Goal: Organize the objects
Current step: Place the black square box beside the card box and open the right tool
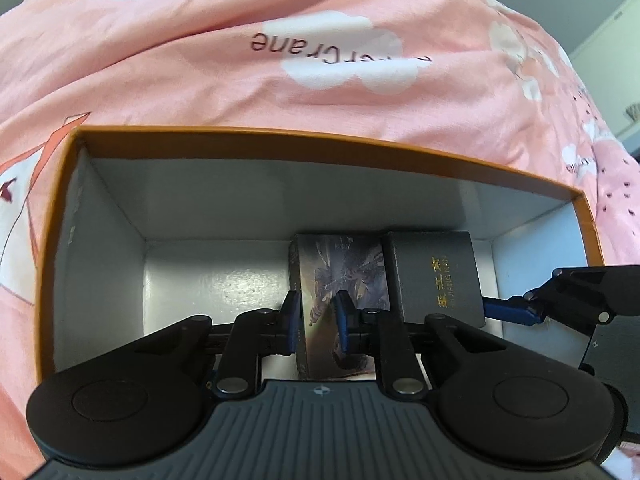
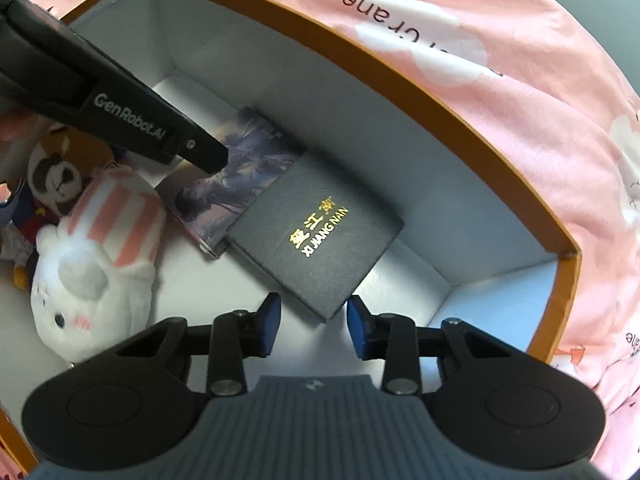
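Note:
An orange-rimmed storage box [image 1: 256,136] with a white inside lies on a pink bedspread. Inside it, a picture-printed box [image 1: 348,276] lies next to a dark grey box with gold lettering [image 1: 436,276]. My left gripper [image 1: 318,314] is inside the storage box, its blue pads closed on the left edge of the picture box. In the right wrist view, my right gripper [image 2: 314,326] is open just above the near corner of the dark grey box [image 2: 320,232], not touching it. The picture box [image 2: 236,180] lies beyond, partly under the left gripper's finger [image 2: 200,148].
A white plush bunny [image 2: 92,264] and a red-panda plush [image 2: 60,172] lie in the left part of the storage box [image 2: 440,92]. The pink bedspread [image 1: 320,60] with cloud print surrounds the box.

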